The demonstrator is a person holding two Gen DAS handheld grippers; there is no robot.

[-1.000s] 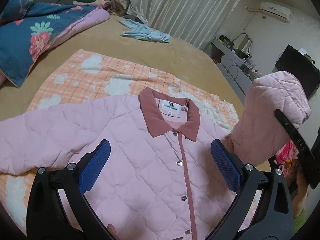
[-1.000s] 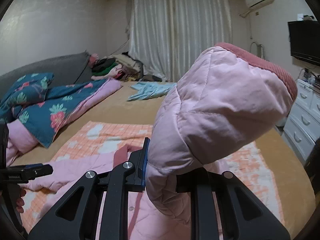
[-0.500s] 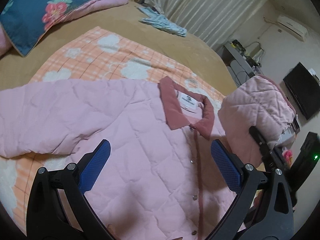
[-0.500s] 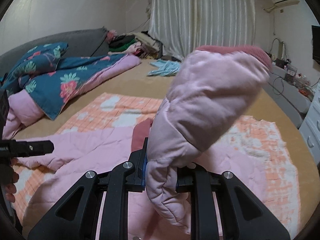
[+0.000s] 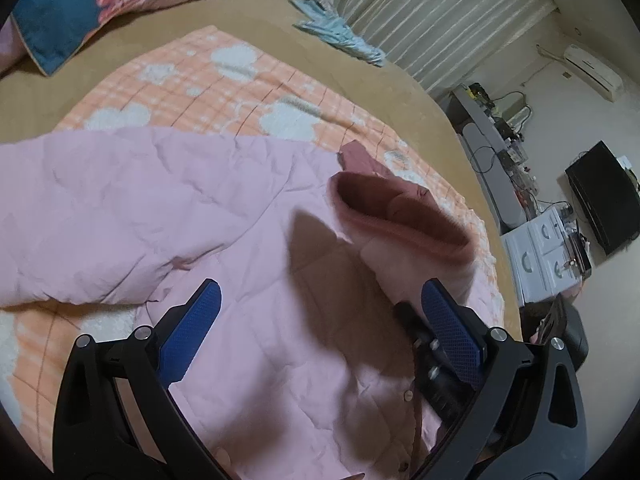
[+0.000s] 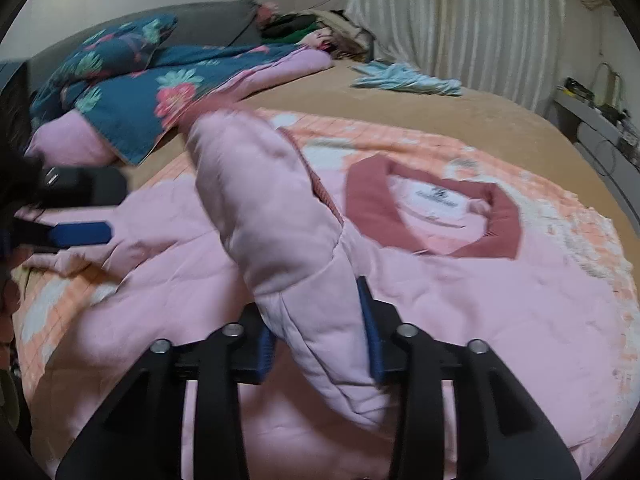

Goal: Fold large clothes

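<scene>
A pink quilted jacket lies face up, buttoned, on an orange checked blanket on the bed. Its dark pink collar shows in the right wrist view. My right gripper has the jacket's right sleeve between its blue pads, and its jaws are opening. The sleeve lies folded across the jacket's chest, its dark pink cuff towards the left shoulder. My left gripper hovers open just above the jacket's front with nothing between its fingers. It also shows at the left edge as the left gripper.
A blue floral quilt is piled at the head of the bed and a light blue garment lies near the curtains. White drawers, a dark screen and a cluttered desk stand beyond the bed's right edge.
The right gripper has brought the raised sleeve down and across the jacket's chest, and its jaws have parted. The left gripper has sunk closer to the jacket's front.
</scene>
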